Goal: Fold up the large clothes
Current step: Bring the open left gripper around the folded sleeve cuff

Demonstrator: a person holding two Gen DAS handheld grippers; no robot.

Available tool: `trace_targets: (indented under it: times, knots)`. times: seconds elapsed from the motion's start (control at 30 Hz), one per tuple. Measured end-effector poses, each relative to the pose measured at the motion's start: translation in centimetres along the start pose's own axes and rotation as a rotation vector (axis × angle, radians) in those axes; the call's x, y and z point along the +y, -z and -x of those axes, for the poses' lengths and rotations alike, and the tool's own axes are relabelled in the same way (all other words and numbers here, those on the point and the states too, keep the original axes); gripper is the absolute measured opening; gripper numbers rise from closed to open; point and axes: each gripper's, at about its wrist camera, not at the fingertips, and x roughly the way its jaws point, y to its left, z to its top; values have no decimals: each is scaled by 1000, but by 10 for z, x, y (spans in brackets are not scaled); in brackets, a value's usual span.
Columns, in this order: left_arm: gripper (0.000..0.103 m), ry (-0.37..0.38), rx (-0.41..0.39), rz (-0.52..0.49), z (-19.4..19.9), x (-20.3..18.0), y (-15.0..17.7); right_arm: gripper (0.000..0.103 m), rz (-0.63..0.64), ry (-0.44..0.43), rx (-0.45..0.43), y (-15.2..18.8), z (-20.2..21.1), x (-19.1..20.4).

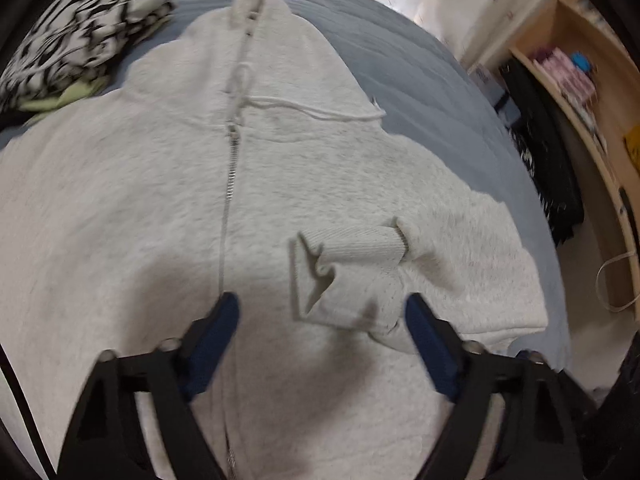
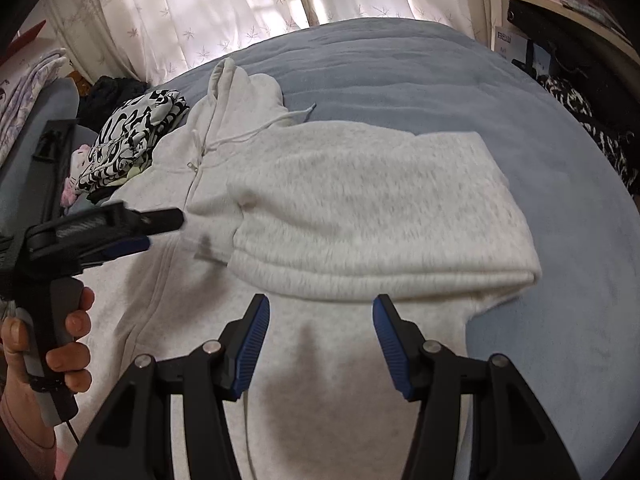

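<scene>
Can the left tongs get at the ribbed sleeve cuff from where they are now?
Probably yes: the left tongs stand open just above the hoodie, the sleeve cuff lies straight ahead, nothing between.

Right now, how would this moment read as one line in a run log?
hoodie: flat on bed, sleeve folded in | left hand-held gripper: open, over cuff | right hand-held gripper: open, empty

Only one bit of lettering shows: pale blue characters, roughly "BEW", on a white box at the far right, beside the bed under the shelf. Too blurred to read for certain.
</scene>
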Motion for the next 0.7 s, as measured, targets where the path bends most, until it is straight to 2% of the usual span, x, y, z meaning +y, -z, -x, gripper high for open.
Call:
trace_targets:
  times: [0.03,0.1,0.13,0.2,0.27,0.4,0.5,0.6,0.7]
  knots:
    - [58,-2,13,-13,-4,-2,-1,54,2,-4,0,-3,-2,0]
    - [27,9,61,-40,-16,-7,-2,54,0,-12,3,-9,-6,-1]
    - [24,6,75,-54,-20,-9,0,54,0,-14,5,-11,-8,-1]
    - [8,-20,63,-97,-20,-13,7,54,7,-25,16,-18,-14,0]
    - [7,9,55,-93,-17,-7,15,54,24,-47,39,-28,-21,4]
    - [7,70,64,11,-16,22,30,54,76,-73,63,-54,-36,21]
    - [7,81,56,18,-14,30,36,54,77,-113,63,-76,-48,34]
    - [7,66,43,7,-13,32,35,54,82,-188,136,-90,-72,48]
    - [6,50,43,13,-14,37,35,51,71,-158,229,-91,-108,57]
